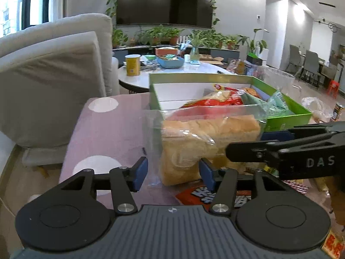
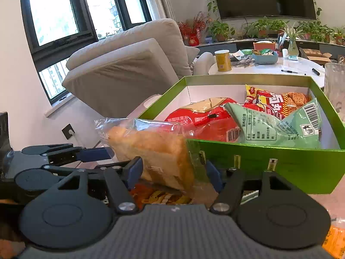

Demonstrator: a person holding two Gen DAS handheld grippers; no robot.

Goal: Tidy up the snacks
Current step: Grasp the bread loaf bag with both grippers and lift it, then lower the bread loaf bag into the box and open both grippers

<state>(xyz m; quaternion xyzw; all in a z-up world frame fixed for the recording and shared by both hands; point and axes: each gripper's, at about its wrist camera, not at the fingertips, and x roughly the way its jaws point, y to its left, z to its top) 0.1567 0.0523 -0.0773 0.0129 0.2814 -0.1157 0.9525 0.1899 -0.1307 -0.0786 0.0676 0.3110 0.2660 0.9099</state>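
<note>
A clear bag of sliced bread (image 1: 207, 133) is held between both grippers at the near left corner of the green box (image 1: 286, 120). My left gripper (image 1: 173, 174) is shut on the bag's near end, its blue pads pressing plastic and crust. My right gripper (image 2: 174, 173) is shut on the loaf's other end (image 2: 155, 149), and in the left wrist view it reaches in from the right. The green box (image 2: 258, 155) holds a red packet (image 2: 204, 118), a mint-green packet (image 2: 269, 127) and an orange-red snack packet (image 2: 276, 101).
Loose snack packets (image 1: 215, 194) lie on the pink dotted tablecloth (image 1: 107, 133) under the grippers. A grey sofa (image 1: 54, 75) stands at the left. Behind the box is a white round table (image 1: 172, 73) with a yellow canister (image 1: 132, 64). A clear glass vase (image 2: 334, 86) stands at the right.
</note>
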